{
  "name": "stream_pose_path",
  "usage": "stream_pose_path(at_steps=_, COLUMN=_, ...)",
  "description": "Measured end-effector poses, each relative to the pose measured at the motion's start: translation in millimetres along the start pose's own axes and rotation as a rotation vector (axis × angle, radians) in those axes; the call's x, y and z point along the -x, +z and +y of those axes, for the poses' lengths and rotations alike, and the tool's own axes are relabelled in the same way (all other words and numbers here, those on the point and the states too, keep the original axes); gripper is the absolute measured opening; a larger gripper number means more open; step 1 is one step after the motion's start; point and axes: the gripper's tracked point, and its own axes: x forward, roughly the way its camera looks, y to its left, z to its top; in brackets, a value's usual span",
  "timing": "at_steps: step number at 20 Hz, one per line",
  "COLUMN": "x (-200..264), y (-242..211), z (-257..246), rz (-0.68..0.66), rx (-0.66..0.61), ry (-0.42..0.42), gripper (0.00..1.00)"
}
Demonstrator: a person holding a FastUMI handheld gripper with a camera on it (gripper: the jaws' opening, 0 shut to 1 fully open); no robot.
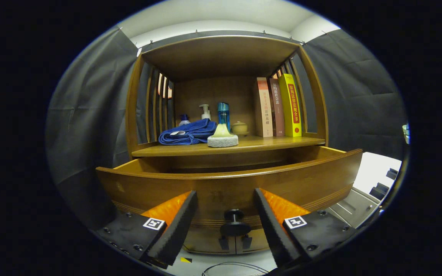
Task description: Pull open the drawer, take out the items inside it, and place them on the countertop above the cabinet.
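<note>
The wooden drawer (228,184) stands pulled out of the cabinet, its curved front facing me. Its dark round knob (235,220) sits between my two fingers, a little beyond them and untouched. My gripper (225,205) is open, one finger on each side of the knob. The drawer's inside is hidden behind its front panel. On the countertop (274,143) above lie a blue cloth (188,133) and a pale sponge-like scrubber (223,138).
At the back of the countertop stand a pump bottle (205,112), a blue bottle (223,114), a small lidded pot (239,127) and three upright books (278,107). Slatted wooden sides and a top board enclose the shelf. Small cabinet doors with handles (235,242) sit below the drawer.
</note>
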Motion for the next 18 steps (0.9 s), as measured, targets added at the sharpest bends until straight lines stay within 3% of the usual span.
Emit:
stream_pose_path(at_steps=6, x=-8, y=-3, z=3, rz=0.013, rx=0.008, ry=-0.005, gripper=0.98)
stream_pose_path(at_steps=18, x=-66, y=-9, z=2, rz=0.061, rx=0.003, ry=0.0, gripper=0.98)
